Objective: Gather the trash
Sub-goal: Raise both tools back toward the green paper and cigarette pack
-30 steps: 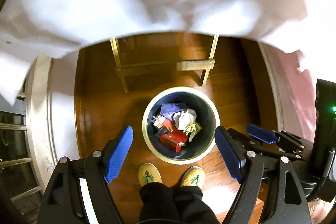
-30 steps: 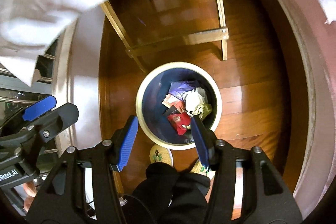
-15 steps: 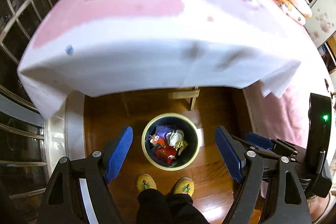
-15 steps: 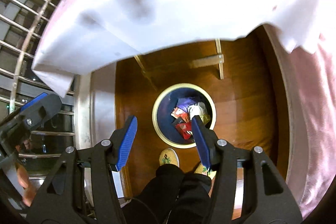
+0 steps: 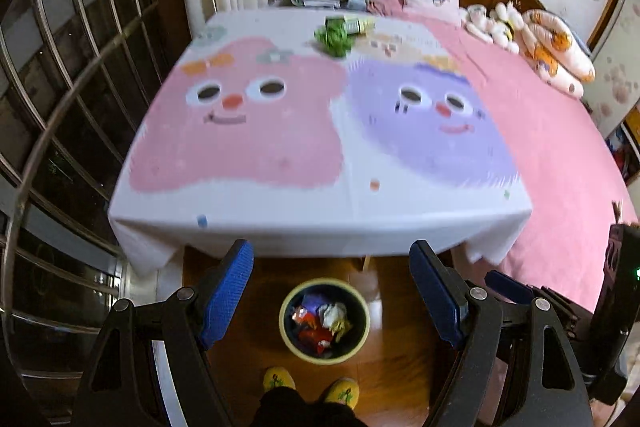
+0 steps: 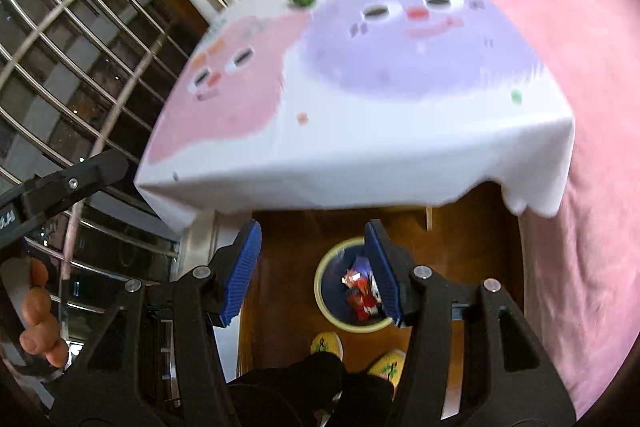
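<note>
Hanging wide apart and empty, the blue pads of the left gripper (image 5: 332, 295) are being held above the floor, nothing caught between them. The right gripper (image 6: 312, 271) is likewise being carried released, its pads parted with no load (the gap looks somewhat narrower than the left's).

Directly below and between the left pads, a round trash bin (image 5: 289, 331) is being framed on the wooden floor (image 5: 256, 347), just ahead of the person's yellow slippers (image 5: 279, 378). Collected trash (image 5: 322, 321) is being seen inside it: crumpled white paper, red wrappers, something purple.

Beyond the bin, a table under a cartoon-print tablecloth (image 5: 320, 131) is being taken in from above. At its far edge two items are being left uncollected: a crumpled green wrapper (image 5: 334, 35) and, touching or just beside it, a can lying on its side (image 5: 359, 24) (blur is preventing a closer reading of either). A pink bed (image 5: 560, 131) is being seen to the right of the table.

Progress is being judged as well along: several pieces are binned, and the green wrapper and the can appear to be what is left. The nearer tabletop is being seen bare. A reach across the table is likely being called for next.
</note>
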Action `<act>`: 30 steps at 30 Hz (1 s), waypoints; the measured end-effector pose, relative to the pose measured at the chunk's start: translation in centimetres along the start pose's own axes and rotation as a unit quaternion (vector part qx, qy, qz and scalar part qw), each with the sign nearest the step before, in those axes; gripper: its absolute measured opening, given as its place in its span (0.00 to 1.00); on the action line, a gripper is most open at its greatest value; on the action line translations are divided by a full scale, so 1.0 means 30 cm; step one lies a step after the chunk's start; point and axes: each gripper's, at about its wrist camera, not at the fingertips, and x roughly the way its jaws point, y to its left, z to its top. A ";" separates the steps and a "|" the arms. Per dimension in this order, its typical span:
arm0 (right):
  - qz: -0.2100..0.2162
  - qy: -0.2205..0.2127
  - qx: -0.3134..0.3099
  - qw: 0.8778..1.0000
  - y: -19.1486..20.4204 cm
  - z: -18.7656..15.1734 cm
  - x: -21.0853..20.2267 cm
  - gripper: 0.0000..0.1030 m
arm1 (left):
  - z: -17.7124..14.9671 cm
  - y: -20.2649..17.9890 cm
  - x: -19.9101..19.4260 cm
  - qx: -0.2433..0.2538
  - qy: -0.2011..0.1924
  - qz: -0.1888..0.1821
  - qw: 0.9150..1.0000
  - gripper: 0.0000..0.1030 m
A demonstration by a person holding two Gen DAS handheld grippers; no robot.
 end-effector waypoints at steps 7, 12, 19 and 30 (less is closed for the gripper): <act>0.001 -0.043 -0.020 0.999 0.049 0.212 -0.056 0.49 | 0.214 -0.014 -0.072 -0.005 -0.028 -0.012 1.000 0.79; -0.013 -0.075 -0.022 0.997 0.048 0.392 -0.037 0.49 | 0.401 -0.013 -0.014 -0.005 -0.024 -0.032 0.999 0.79; -0.059 -0.096 0.012 0.994 0.015 0.684 0.096 0.49 | 0.756 0.007 0.237 0.001 0.004 -0.058 0.998 0.79; -0.111 -0.087 0.096 0.985 -0.083 1.083 0.535 0.49 | 1.233 0.067 0.925 -0.008 0.102 -0.069 0.992 0.79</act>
